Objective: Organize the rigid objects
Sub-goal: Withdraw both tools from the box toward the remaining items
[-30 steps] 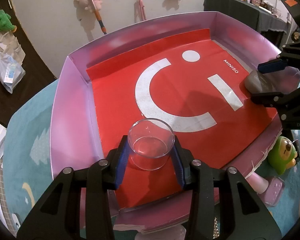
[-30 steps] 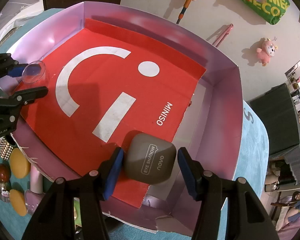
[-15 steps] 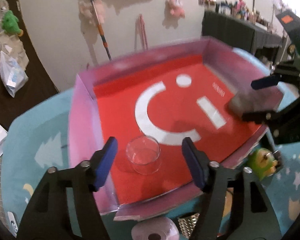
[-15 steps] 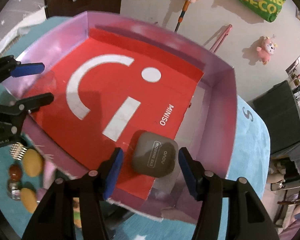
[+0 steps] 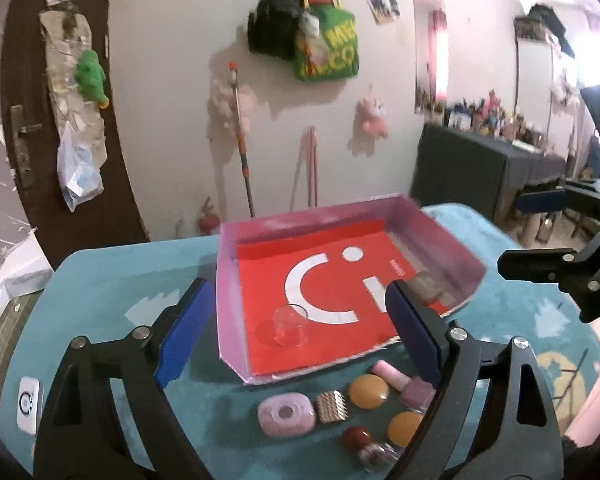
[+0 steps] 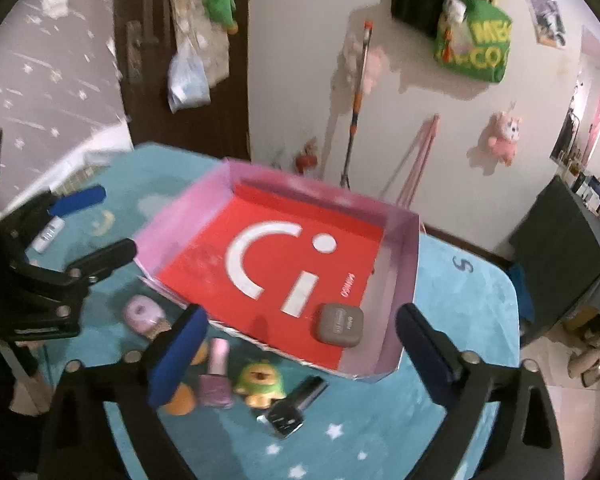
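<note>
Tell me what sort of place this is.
Probably a lived-in bedroom or playroom at home: plush toys and a tote bag hang on the wall, and a door stands nearby.

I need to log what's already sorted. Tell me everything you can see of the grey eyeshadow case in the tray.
The eyeshadow case is a flat, rounded-square compact, matte grey-brown, seemingly plastic, with small lettering on its lid. It looks closed and lies flat in the tray, at the near right edge of the red liner. No gripper touches it.
</note>
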The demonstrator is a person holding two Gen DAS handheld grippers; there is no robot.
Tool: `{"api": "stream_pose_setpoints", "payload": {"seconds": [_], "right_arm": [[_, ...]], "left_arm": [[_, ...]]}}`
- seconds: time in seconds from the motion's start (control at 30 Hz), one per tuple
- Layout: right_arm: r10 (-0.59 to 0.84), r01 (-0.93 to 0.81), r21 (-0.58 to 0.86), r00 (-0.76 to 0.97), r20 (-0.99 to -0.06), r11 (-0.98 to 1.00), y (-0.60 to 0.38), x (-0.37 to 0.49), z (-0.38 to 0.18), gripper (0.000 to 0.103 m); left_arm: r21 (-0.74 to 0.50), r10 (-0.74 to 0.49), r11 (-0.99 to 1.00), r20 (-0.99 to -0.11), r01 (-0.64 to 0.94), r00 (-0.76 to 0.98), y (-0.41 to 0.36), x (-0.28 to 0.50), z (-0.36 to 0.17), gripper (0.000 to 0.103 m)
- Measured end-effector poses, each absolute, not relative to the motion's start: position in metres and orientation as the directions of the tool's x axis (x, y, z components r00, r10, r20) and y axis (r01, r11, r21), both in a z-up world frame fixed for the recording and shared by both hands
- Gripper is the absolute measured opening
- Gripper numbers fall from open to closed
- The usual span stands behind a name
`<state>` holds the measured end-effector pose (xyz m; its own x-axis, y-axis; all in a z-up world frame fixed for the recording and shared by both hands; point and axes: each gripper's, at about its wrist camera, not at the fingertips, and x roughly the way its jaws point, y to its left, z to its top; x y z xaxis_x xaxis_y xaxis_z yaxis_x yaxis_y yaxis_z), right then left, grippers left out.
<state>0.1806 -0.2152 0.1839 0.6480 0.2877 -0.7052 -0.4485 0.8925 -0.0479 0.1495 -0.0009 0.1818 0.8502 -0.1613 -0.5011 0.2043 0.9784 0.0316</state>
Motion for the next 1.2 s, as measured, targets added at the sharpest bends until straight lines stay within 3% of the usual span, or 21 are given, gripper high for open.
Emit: {"api": "stream_pose_setpoints", "payload": {"seconds": [0.3, 0.43, 0.6, 0.9, 1.2], "right_arm": [[0.347, -0.433, -0.015, 0.742, -0.573, 0.901, -0.227, 0.092, 0.204, 0.103], [0.36, -0.405, 0.044, 0.752, -0.551, 0.913, -0.237, 0.061, 0.187, 0.103], [0.337, -0.342, 0.095, 0.771, -0.539, 0.935, -0.247, 0.033, 0.15, 0.103], [0.249, -0.214, 0.134, 0.73, -0.637, 0.968, -0.256, 0.037, 0.071, 0.103], [0.218, -0.18, 0.128, 0.678, -0.702, 0.975, -0.256, 0.071, 0.042, 0.103]], "left_arm": [[-0.003, -0.141, 0.988, -0.448, 0.156, 0.883, 0.0, 0.078, 0.184, 0.098], [-0.046, -0.142, 0.99, -0.433, 0.135, 0.89, 0.003, 0.051, 0.169, 0.101], [-0.084, -0.145, 0.989, -0.477, 0.12, 0.867, 0.002, 0.038, 0.134, 0.101], [-0.121, -0.165, 0.986, -0.616, 0.115, 0.77, -0.008, 0.059, 0.068, 0.1], [-0.133, -0.139, 0.989, -0.701, 0.063, 0.7, -0.006, 0.087, 0.04, 0.1]]}}
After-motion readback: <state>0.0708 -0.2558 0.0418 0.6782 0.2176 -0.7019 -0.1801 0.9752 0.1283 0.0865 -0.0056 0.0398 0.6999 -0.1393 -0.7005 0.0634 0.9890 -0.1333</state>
